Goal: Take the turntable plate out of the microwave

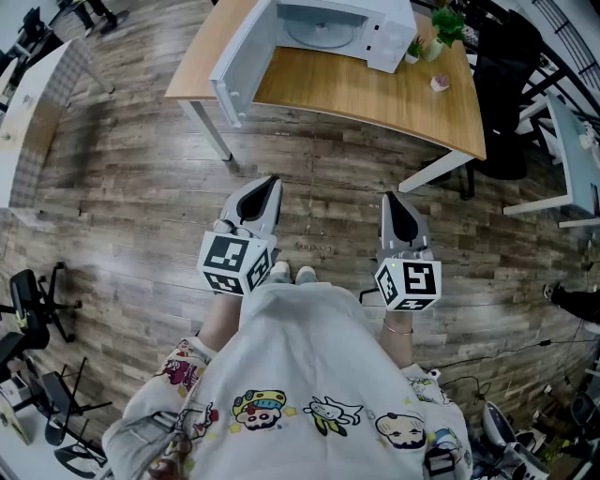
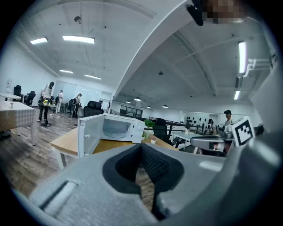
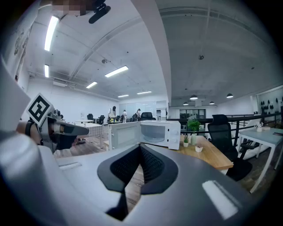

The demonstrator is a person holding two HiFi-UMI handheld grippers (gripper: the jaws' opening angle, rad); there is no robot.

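**Both tools shut, well short of the open microwave**

- Person stands on wood-plank floor (image 1: 141, 178), looking down. 2 grippers held out in front, lower middle of the head view, both pointing up-frame toward the table (image 1: 375, 98).
- Left gripper (image 1: 272, 180): jaws pressed together, nothing between them. Its own view shows the dark pads meeting at the tip, with only floor seen through the gap below.
- Right gripper (image 1: 387, 197): jaws likewise pressed together and empty, confirmed in the right gripper view.
- The 2 grippers sit side by side, apart from each other, each with its marker cube toward the person.
- Microwave (image 1: 375, 37): white, on the wooden table at the top of the head view. Door (image 1: 239, 56) swung fully open to the left of the frame.
- Turntable plate (image 1: 322, 35): lying flat inside the microwave cavity, visible through the open front. Well apart from both grippers, with bare floor between.
- Small potted plant (image 1: 441, 28) stands just to the right of the microwave, and a small pinkish pot (image 1: 439, 83) sits nearer the table edge.
- Black office chair (image 1: 506, 75) at the table's right end.
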